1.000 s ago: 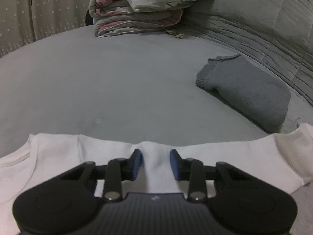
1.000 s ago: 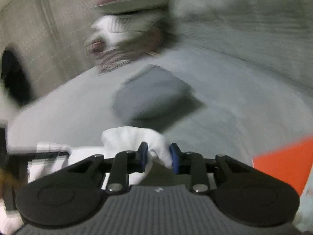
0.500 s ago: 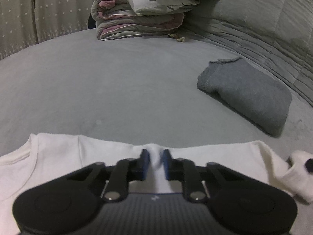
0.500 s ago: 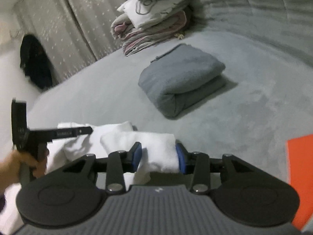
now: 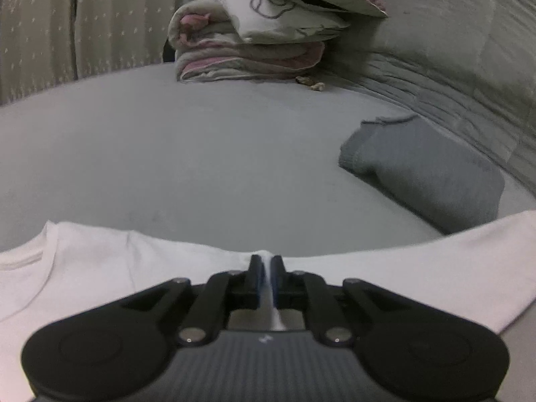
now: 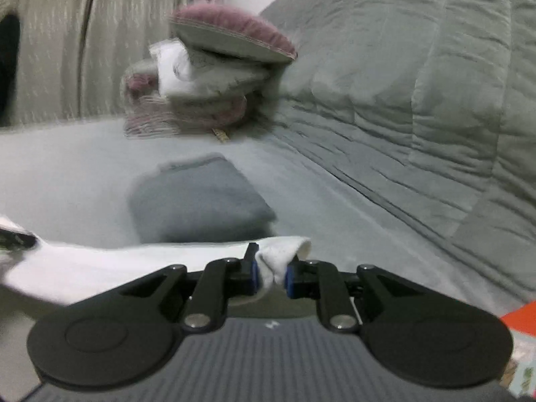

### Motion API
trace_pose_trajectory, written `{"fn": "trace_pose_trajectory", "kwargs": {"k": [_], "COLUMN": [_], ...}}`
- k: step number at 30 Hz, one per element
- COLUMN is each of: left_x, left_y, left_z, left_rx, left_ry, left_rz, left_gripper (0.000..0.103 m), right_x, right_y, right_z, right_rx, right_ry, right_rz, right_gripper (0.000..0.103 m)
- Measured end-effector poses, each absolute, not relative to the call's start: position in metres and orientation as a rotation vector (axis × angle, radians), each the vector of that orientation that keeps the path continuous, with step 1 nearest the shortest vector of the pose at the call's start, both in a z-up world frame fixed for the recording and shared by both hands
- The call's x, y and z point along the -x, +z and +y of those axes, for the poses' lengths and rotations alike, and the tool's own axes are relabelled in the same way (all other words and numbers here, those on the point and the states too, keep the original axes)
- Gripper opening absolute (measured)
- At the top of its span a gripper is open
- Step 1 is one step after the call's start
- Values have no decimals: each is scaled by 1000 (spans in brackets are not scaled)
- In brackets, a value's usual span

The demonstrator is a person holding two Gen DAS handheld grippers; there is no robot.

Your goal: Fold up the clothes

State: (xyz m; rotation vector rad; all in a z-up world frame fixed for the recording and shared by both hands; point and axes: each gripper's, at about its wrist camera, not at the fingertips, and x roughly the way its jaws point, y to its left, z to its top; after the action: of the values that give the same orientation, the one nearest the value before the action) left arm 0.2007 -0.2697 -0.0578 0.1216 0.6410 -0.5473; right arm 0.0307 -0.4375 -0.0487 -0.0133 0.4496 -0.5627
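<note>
A white T-shirt (image 5: 110, 268) lies spread across the near part of the grey bed, its collar at the left in the left wrist view. My left gripper (image 5: 266, 266) is shut on a pinch of the shirt's far edge. In the right wrist view the white T-shirt (image 6: 100, 261) stretches off to the left, and my right gripper (image 6: 271, 266) has the bunched sleeve end between its blue pads, with the jaws closing on it. A folded grey garment (image 5: 425, 171) lies further back on the bed; the same grey garment (image 6: 197, 207) sits just beyond the sleeve.
A stack of folded bedding and pillows (image 5: 254, 40) stands at the back of the grey bed (image 5: 167, 154). A quilted grey-green duvet (image 6: 418, 107) rises along the right. Curtains (image 5: 67, 23) hang behind. An orange object (image 6: 522, 318) shows at the lower right edge.
My left gripper closed from open onto the shirt's far edge. My right gripper swung right, its jaws widened around the sleeve, then narrowed on it. The shirt's right sleeve now stretches out wider.
</note>
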Motion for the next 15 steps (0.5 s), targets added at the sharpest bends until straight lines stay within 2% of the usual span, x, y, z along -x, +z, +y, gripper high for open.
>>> {"fn": "trace_pose_trajectory", "kwargs": {"k": [3,4,5,6,7,9,11,13,15], "left_x": [-197,-195,-193,-191,-189,-185,-182,-179,-176], "left_y": [-53,-50,-47,-44,-42,-38,-33,-29,-25], "left_z": [-272,-271,-269,-268,-266,-260,-250,-240,-227], "left_rx": [-142,-139,-136,-133,-131,-133,-125,-116,-115], "left_ry": [-559,-563,-567,-571,-574,-572,-557,-539,-516], "left_rz": [636,634,631,628,627,630,642,655,665], "left_gripper": [28,39,43,43,47,53,59,60,61], "right_x": [-42,-44,-45,-45,-44,-43,-39,-35,-34], "right_y": [-68,-73,-75,-72,-68,-61,-52,-45,-39], "right_z": [-442,-445,-447,-446,-445,-442,-441,-438,-434], "right_rx": [39,33,29,32,42,69,71,51,36], "right_ry": [-594,-600,-606,-612,-624,-654,-658,-646,-633], "right_rz": [559,590,613,616,619,609,598,586,575], "right_gripper": [17,19,20,25,36,42,44,52,54]}}
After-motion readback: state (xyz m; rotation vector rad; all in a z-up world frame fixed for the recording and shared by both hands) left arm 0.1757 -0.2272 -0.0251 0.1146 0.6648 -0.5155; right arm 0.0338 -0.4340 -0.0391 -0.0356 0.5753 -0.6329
